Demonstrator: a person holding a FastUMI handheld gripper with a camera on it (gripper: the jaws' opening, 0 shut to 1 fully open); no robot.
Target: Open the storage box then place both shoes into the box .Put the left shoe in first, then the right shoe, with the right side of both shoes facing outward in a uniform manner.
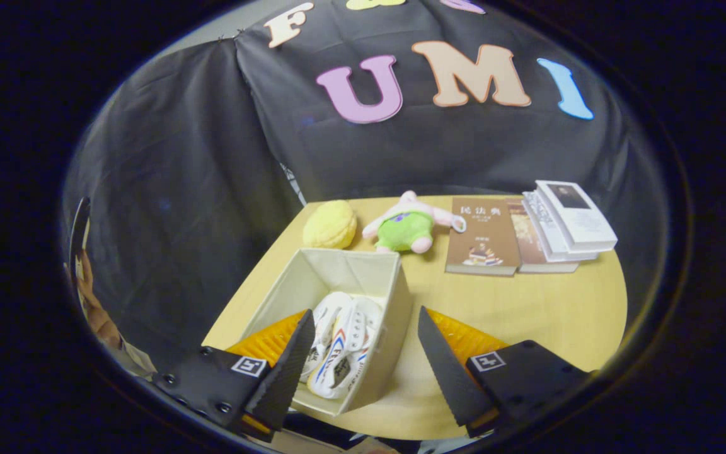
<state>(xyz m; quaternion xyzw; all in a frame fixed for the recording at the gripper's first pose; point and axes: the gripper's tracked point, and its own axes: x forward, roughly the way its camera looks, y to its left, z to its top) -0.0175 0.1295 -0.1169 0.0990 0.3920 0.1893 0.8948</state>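
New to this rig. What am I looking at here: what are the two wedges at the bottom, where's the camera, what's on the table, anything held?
There is no robot arm: a person carries a handheld two-finger gripper, and a fisheye camera on it looks forward along the fingers. The two wedges are those fingers. They stand apart, open, and hold nothing.

Just ahead, seen between the fingers, an open cream storage box sits on a wooden table. Two white shoes lie side by side inside it.

Beyond the box, at the table's far edge, sit a yellow plush ball and a pink plush toy in green. To their right lie a brown book and a stack of books. Black cloth forms the booth's wall.
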